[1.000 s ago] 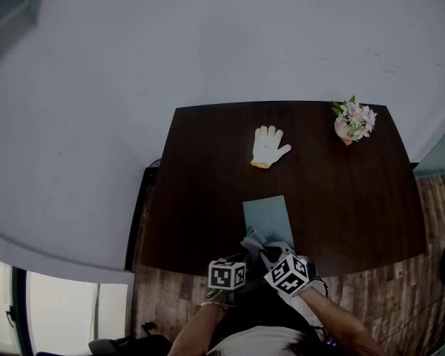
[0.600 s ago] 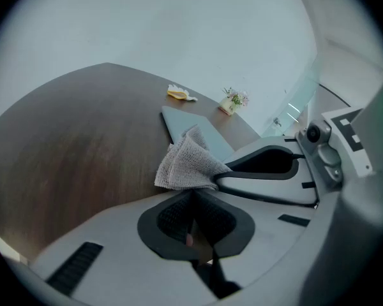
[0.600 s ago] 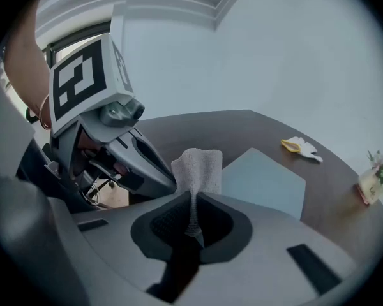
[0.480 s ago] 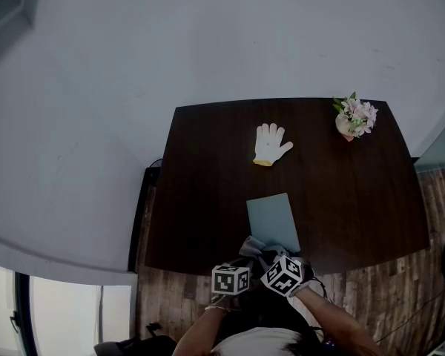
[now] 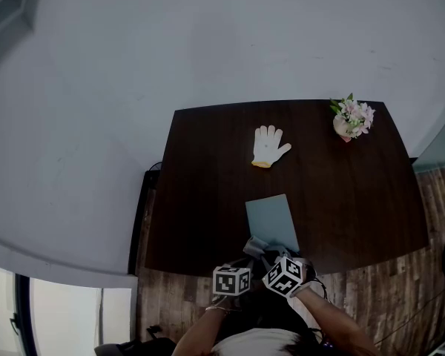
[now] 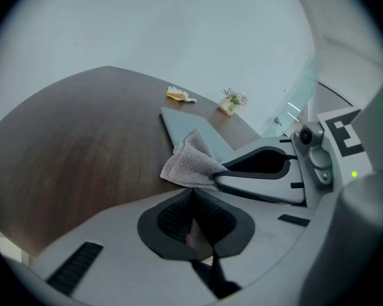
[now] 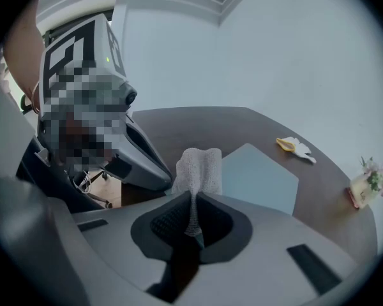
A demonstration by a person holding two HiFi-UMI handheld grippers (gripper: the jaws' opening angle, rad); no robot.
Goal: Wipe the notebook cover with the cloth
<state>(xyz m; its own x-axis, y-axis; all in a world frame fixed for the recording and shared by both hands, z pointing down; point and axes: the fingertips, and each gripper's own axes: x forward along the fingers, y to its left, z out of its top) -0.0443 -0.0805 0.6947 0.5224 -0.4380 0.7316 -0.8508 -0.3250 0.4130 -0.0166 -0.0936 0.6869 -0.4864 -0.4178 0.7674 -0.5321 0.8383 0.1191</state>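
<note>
my right gripper (image 7: pixel 193 199) has its fingers (image 7: pixel 163 225) pinched on the grey cloth (image 7: pixel 198 167), which stands up from them at the near edge of the light blue notebook (image 5: pixel 271 219). my left gripper (image 6: pixel 191 196) is just beside it, fingers pressed together on nothing. the notebook lies flat near the front edge of the dark worktop (image 5: pixel 208 169), well apart from the white glove (image 5: pixel 269 145).

I read flat, dim, cool light in all views, no hard shadows. The dark table (image 5: pixel 208 199) swallows detail, with a faint sheen in the left gripper view. Both gripper views are fisheye with black corners and a soft near foreground. The cloth (image 7: pixel 198 167) weave stays sharp.
</note>
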